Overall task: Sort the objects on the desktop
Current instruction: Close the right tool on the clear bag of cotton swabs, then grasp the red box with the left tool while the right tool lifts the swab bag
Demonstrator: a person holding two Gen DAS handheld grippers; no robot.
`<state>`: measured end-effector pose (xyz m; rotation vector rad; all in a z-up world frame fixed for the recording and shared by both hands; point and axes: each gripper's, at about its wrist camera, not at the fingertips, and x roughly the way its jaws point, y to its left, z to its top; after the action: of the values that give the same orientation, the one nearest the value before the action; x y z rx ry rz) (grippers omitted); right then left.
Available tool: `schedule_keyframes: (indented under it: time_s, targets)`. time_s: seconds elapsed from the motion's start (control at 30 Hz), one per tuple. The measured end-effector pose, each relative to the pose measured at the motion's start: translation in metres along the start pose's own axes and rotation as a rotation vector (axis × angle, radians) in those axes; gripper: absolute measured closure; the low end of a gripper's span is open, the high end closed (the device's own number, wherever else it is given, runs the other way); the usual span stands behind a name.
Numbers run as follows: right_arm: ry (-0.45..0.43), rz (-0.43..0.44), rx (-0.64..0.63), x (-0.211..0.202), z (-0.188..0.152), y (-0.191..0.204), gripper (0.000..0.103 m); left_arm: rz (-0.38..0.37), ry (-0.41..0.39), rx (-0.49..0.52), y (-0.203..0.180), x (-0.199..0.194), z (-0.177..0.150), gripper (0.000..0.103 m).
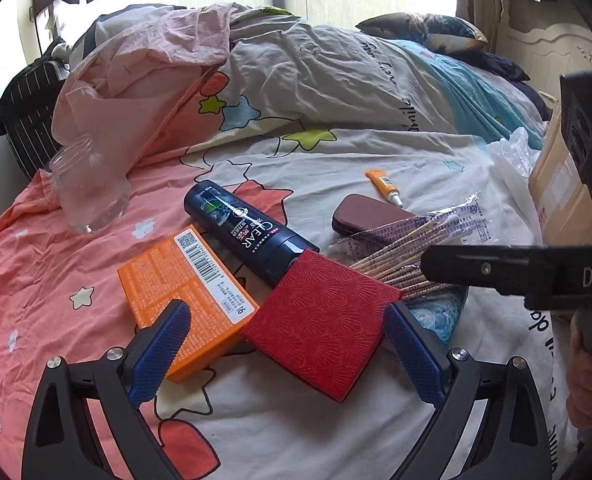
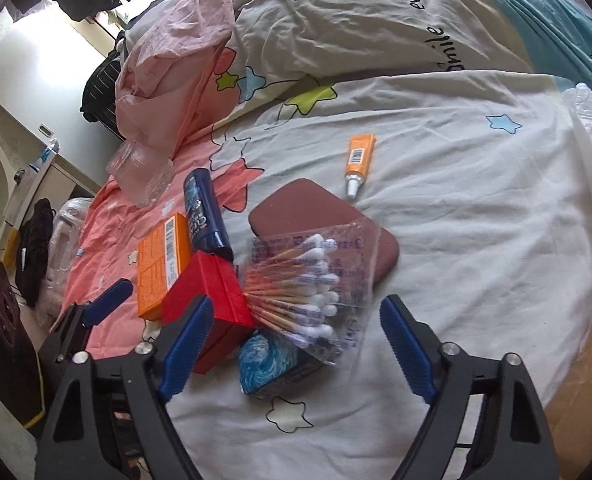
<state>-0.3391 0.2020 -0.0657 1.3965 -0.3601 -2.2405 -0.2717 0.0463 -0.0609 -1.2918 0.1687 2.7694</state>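
Observation:
On the bed sheet, a textured red box (image 1: 324,328) leans against an orange box (image 1: 183,280) and a dark blue shampoo bottle (image 1: 243,232). My left gripper (image 1: 285,312) is open, its fingers to either side of the red box without touching it. A clear bag of cotton swabs (image 2: 308,288) lies over a brown case (image 2: 296,208) and a blue swirl-print box (image 2: 271,364). My right gripper (image 2: 298,304) hangs open just above the bag, and its pads do not press on it. A small orange tube (image 2: 360,160) lies farther back.
A glass jar (image 1: 87,188) lies on its side at the left on the pink sheet. A rumpled quilt (image 1: 316,72) is heaped behind the objects. A cardboard box (image 1: 560,192) stands at the right. A hand (image 1: 584,380) grips the right tool.

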Motion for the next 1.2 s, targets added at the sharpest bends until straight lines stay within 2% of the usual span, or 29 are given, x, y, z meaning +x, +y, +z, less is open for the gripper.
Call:
schedule_keyframes:
  time_s: [0.07,0.1,0.13,0.23,0.4,0.5,0.67,0.9,1.2]
  targets:
    - [0.012,-0.009,-0.012,0.005,0.001,0.003,0.049,0.001,0.011,0.024,-0.005,0.000,-0.001,0.004]
    - [0.016,-0.013,-0.016,0.007,0.001,0.003,0.062,0.012,0.009,0.036,-0.007,0.000,-0.001,0.004]
    - [0.019,-0.015,-0.019,0.008,0.000,0.003,0.069,0.026,0.002,0.046,-0.008,0.000,-0.002,0.003]
    - [0.027,0.014,-0.006,0.008,-0.001,-0.001,0.080,0.049,0.005,0.056,-0.009,0.005,-0.002,0.001]
    - [0.008,0.016,-0.020,-0.002,-0.007,0.001,0.084,0.092,0.001,0.089,-0.009,0.006,-0.005,0.001]
    - [0.001,0.031,-0.032,-0.010,-0.011,0.005,0.087,0.084,0.018,0.104,-0.011,0.012,-0.007,0.001]
    - [0.003,0.053,-0.040,-0.016,-0.018,0.008,0.089,0.082,0.049,0.182,-0.022,0.033,-0.020,0.001]
    - [-0.021,0.041,-0.041,-0.020,-0.020,0.007,0.089,0.016,0.088,0.206,-0.022,0.025,-0.020,0.016]
    - [-0.040,0.033,-0.084,-0.026,-0.026,0.014,0.089,-0.022,0.068,0.218,-0.024,-0.004,-0.018,0.020]
